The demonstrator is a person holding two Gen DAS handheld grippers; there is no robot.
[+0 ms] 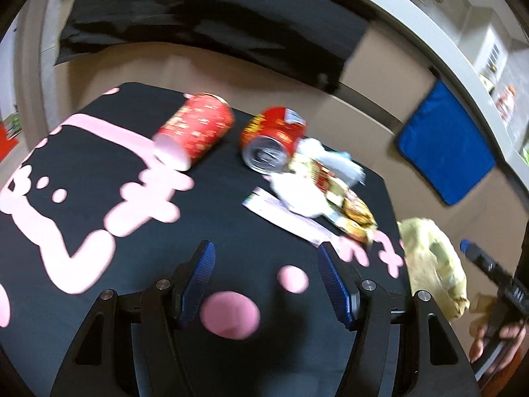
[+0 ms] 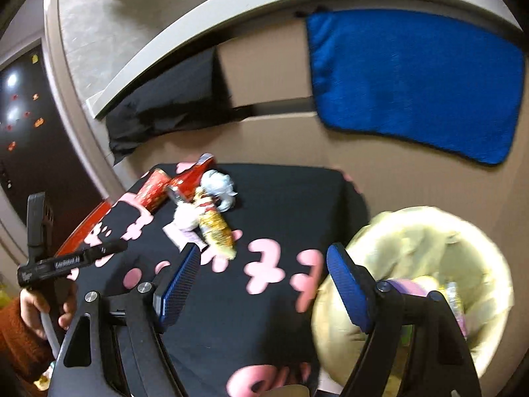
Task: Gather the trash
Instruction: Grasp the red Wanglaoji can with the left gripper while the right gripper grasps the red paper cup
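Two red cans lie on their sides on the black, pink-patterned table [image 1: 99, 205]: a patterned can [image 1: 195, 129] at the far side and a second can [image 1: 274, 139] with its silver end toward me. Beside them sit crumpled white paper [image 1: 297, 188], a yellow-red snack wrapper [image 1: 350, 208] and a flat white slip [image 1: 287, 218]. My left gripper [image 1: 267, 274] hovers open and empty over the table, short of this pile. My right gripper [image 2: 264, 281] is open and empty at the table's right edge, next to the bin lined with a pale yellow bag [image 2: 429, 258], which holds some trash.
A blue mat [image 2: 413, 79] and black cloth [image 2: 165, 112] lie on the beige floor beyond the table. A grey counter edge [image 2: 231, 10] curves behind. A hand in an orange sleeve [image 2: 29, 311] holds the left gripper's handle at the table's left.
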